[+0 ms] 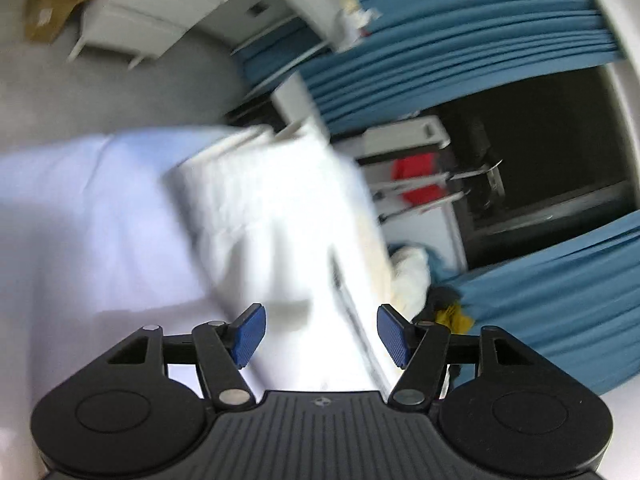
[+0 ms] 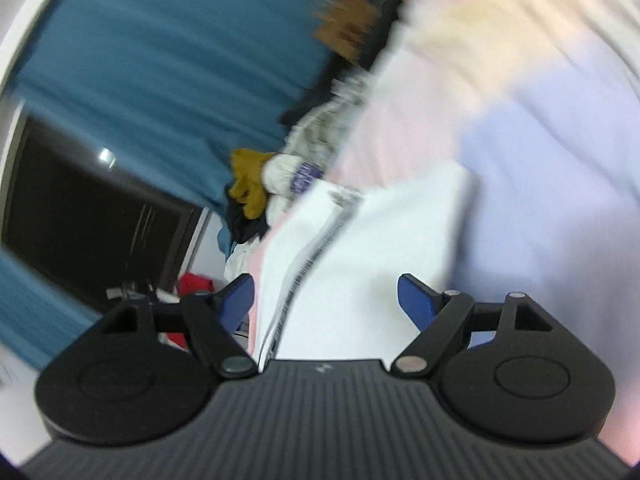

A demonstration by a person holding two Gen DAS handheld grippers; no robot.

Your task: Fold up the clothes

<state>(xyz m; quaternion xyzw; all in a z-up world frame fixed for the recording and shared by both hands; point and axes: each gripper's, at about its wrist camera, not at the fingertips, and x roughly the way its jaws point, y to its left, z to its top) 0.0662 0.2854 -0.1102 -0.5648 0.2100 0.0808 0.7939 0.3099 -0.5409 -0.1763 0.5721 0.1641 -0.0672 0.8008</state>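
1. The white folded garment [image 1: 260,208] lies flat on the pale lilac sheet [image 1: 80,220], its striped hem [image 2: 316,240] running along one side near the sheet's edge.
2. My left gripper [image 1: 321,334] gapes empty.
3. My right gripper [image 2: 326,298] gapes over it, gripping nothing.

Teal curtains [image 1: 460,32] flank a dark window [image 1: 560,152] at 2 o'clock — white cabinet [image 1: 152,12] and cardboard box [image 1: 52,0] at 11 o'clock.
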